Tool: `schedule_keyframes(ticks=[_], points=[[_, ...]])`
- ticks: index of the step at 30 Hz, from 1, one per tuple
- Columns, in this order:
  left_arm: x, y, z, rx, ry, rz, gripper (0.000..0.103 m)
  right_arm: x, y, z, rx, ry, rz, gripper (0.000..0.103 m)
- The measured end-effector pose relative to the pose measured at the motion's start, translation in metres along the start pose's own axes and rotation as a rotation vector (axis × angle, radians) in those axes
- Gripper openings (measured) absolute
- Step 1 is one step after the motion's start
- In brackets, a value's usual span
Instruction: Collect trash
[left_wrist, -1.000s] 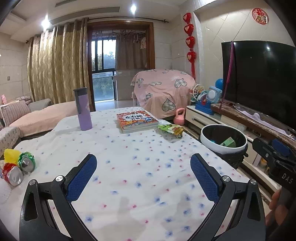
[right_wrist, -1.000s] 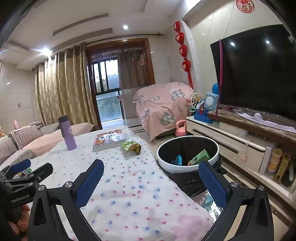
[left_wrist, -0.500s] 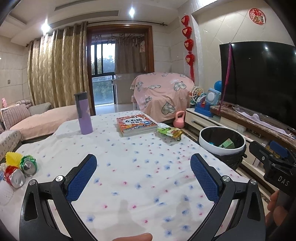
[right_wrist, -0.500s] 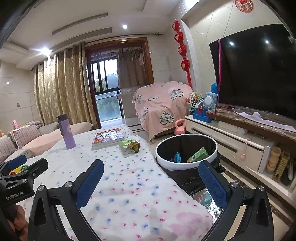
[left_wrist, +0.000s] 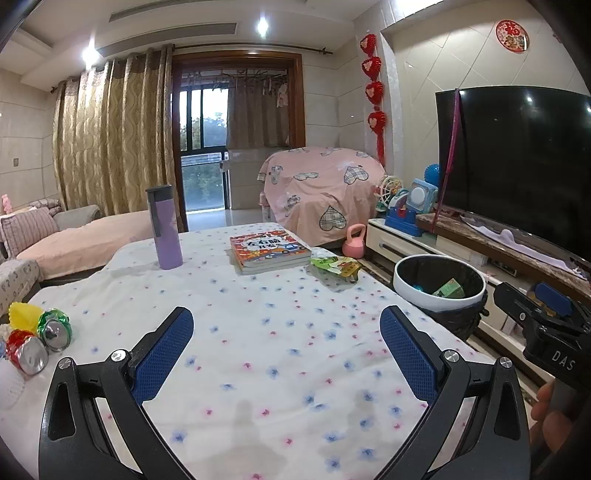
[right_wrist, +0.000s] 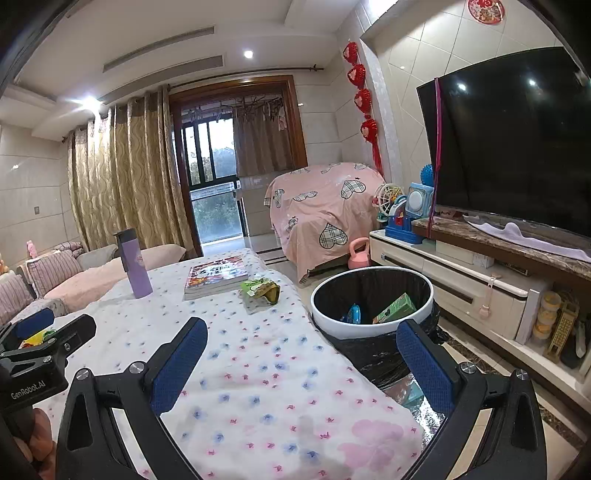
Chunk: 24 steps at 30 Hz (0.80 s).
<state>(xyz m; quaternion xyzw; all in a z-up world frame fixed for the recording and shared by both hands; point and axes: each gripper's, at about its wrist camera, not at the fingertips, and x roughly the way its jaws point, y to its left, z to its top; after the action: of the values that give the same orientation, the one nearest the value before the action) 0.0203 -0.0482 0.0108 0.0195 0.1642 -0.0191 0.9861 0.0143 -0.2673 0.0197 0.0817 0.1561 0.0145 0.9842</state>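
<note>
A green snack wrapper (left_wrist: 336, 265) lies on the table's far right edge, also in the right wrist view (right_wrist: 260, 288). Crushed green and red cans (left_wrist: 55, 328) and a yellow wrapper (left_wrist: 24, 314) lie at the table's left edge. A white-rimmed trash bin (right_wrist: 371, 299) with a black liner stands on the floor right of the table; a green carton (right_wrist: 395, 308) and a blue item lie in it. It also shows in the left wrist view (left_wrist: 439, 284). My left gripper (left_wrist: 286, 347) is open and empty above the tablecloth. My right gripper (right_wrist: 303, 362) is open and empty near the table's right edge.
A purple tumbler (left_wrist: 164, 227) and a stack of books (left_wrist: 267, 251) stand at the far side of the floral-clothed table (left_wrist: 258, 332). A TV cabinet (right_wrist: 461, 280) with a large TV runs along the right. A pink kettlebell (right_wrist: 358, 254) sits on the floor.
Both grippers have shifted only slightly; the left wrist view has risen a little. Both stay open and empty.
</note>
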Motion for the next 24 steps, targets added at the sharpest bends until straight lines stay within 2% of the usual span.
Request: schedule_keyframes(ticks=[24], points=[[0.0004,-0.0026,-0.0002,0.006,0.012,-0.013,0.103,-0.0031,-0.0015,0.001,-0.002,0.001,0.0,0.103]])
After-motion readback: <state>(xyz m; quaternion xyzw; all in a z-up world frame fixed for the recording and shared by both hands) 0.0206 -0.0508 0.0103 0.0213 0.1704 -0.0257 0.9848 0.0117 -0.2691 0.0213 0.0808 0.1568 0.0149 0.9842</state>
